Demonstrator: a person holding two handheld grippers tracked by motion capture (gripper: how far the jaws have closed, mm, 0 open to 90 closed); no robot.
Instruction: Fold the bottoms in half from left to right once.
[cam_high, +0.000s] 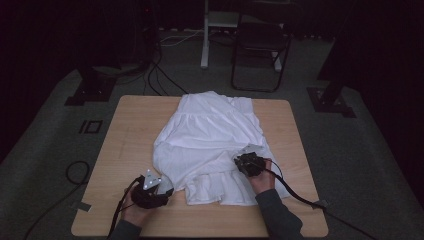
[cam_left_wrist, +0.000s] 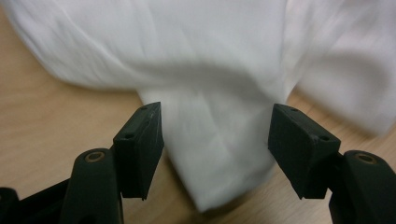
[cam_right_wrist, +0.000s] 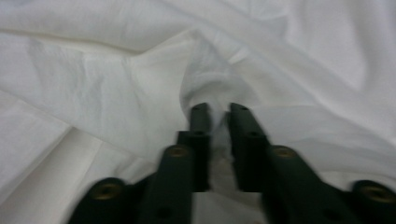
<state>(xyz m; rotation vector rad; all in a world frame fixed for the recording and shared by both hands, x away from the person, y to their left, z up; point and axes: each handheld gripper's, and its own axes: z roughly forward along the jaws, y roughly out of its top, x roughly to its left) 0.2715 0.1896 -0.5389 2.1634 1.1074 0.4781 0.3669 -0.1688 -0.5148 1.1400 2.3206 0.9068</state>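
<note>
A white garment (cam_high: 210, 140) lies crumpled across the middle of the wooden table (cam_high: 130, 125). My left gripper (cam_high: 161, 187) rests at the garment's near left edge. In the left gripper view its jaws stand wide apart around a narrow flap of the white garment (cam_left_wrist: 215, 154), and the pads (cam_left_wrist: 140, 144) do not press on it. My right gripper (cam_high: 246, 161) sits on the garment's near right part. In the right gripper view its jaws are pinched on a bunched fold of the white garment (cam_right_wrist: 215, 100).
A folding chair (cam_high: 261, 45) and a white post (cam_high: 205, 35) stand beyond the table's far edge. Cables (cam_high: 75, 172) lie on the grey floor at the left. Bare wood shows along the table's left side and near edge.
</note>
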